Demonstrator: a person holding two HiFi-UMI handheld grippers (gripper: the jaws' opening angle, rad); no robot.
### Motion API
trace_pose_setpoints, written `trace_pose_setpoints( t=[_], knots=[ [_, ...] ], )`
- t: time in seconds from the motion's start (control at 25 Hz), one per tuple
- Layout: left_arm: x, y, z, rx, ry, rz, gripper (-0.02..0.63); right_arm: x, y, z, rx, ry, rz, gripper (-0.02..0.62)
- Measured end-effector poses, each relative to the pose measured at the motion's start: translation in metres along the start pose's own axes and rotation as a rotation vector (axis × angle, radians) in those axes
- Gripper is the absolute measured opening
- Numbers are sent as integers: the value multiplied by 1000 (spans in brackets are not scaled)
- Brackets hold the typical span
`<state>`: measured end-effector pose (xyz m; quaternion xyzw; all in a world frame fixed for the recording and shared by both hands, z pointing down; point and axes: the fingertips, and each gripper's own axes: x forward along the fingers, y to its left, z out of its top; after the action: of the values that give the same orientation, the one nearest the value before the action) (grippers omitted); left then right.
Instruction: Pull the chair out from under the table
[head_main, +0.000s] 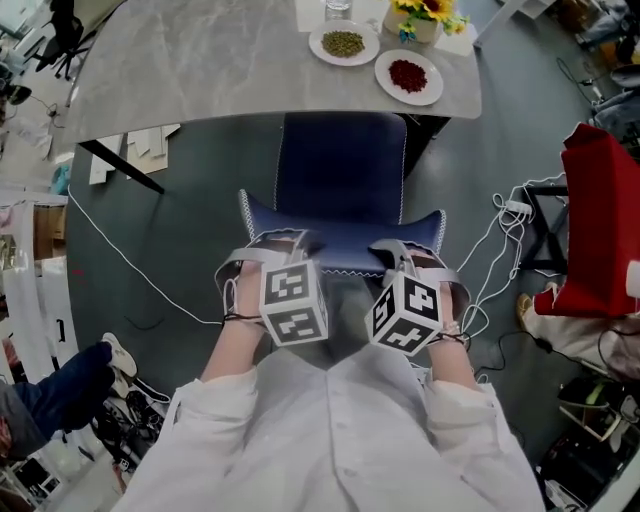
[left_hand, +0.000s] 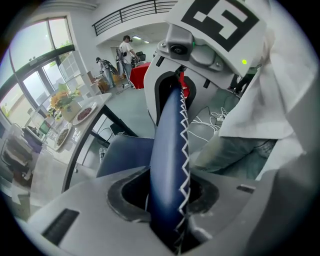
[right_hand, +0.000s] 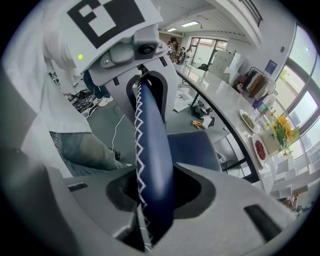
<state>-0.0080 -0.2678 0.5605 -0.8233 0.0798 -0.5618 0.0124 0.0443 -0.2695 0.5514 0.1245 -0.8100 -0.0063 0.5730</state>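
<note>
Chair (head_main: 340, 180): blue, white zigzag stitching. Seat faces table (head_main: 200, 70), its far edge at table rim. Backrest (head_main: 342, 243) toward person.
Left gripper (head_main: 278, 245): jaws narrow, clamped on backrest top edge, left part.
Right gripper (head_main: 405, 255): same grip, right part.
Both point steeply down.
On table: plate of green beans (head_main: 343, 43), plate of red beans (head_main: 408, 77), sunflowers (head_main: 425, 10).

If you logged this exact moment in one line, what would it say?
left gripper: shut on chair backrest | right gripper: shut on chair backrest | seat: front edge at table
</note>
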Motion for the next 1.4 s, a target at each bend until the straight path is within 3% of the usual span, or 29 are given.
trace_pose_setpoints(
  t=[0.36,0.68,1.4],
  knots=[
    [-13,-86,-8,39,1,-38,146,-17,86,-10,50,15,2,121],
    [-19,-151,-10,31,10,-42,146,-30,150,-23,33,18,22,121],
    [-26,-304,12,-150,27,-3,146,-68,282,-75,-130,-23,44,120]
  ],
)
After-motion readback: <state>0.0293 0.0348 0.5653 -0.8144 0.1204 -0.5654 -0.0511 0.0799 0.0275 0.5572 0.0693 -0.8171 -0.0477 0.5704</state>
